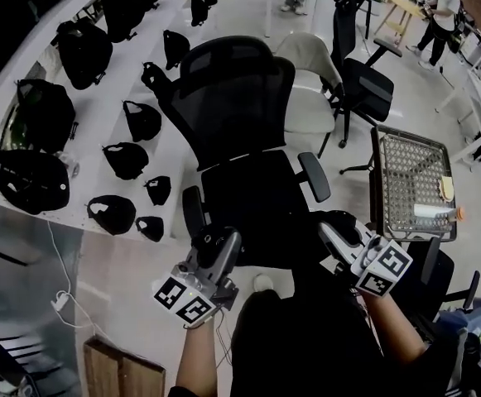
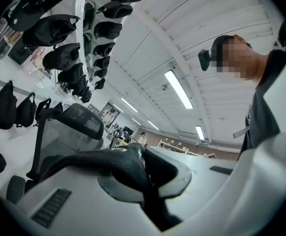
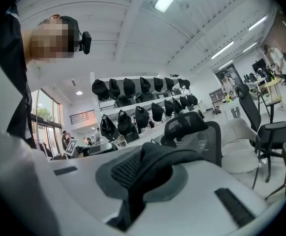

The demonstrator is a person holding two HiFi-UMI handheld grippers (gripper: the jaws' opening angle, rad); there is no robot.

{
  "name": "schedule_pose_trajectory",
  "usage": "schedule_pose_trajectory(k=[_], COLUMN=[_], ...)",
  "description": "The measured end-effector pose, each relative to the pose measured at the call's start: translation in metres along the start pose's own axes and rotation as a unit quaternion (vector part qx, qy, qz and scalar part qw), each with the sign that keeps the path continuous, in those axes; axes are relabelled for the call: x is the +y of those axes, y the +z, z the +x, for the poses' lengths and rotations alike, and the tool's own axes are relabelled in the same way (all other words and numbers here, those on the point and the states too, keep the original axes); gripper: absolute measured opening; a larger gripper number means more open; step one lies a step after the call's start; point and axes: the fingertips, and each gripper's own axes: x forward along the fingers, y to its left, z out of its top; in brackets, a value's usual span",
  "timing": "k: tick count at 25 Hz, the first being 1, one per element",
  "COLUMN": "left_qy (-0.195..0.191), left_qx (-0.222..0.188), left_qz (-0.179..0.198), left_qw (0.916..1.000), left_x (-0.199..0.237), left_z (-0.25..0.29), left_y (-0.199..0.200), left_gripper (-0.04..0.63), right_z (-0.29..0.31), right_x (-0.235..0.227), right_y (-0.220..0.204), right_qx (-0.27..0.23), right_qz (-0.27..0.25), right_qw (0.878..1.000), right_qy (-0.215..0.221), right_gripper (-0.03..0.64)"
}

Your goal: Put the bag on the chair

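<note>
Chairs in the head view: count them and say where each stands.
3: a black mesh chair in the centre, a white chair just behind it to the right, and a black chair further right. More may be hidden at the lower right.

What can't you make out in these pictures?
- Bag: head view, outline lost against dark clothing, cut by bottom edge; gripper views show only its strap.
- Chair seat front: head view, hidden behind left gripper, right gripper and bag.
- Items on mesh cart: head view, too small.
</note>
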Motion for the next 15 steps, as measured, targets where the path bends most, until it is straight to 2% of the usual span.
schedule_pose_trajectory(k=[7,11,15], left_qy=[0.023,0.034,0.052], left_qx=[-0.001,0.013,-0.004], left_qz=[-0.002,0.015,0.011], left_qw=[0.9997,0.9992,0.9986], left_x=[0.009,0.018,0.037], left_z=[0.03,0.059,0.083], left_y=[-0.002,-0.004,0.003], left_gripper=[0.028,0.028,0.028], right_z=[0.014,0.03,0.047], right_x=[-0.041,-0.069,-0.098], right_y=[0.015,0.023,0.034], right_qx=[0.0,0.006,0.012], right_qz=[-0.001,0.008,0.001], right_qw=[1.0,0.999,0.998], right_qy=[0.021,0.041,0.055], right_gripper=[0.015,0.015,0.015])
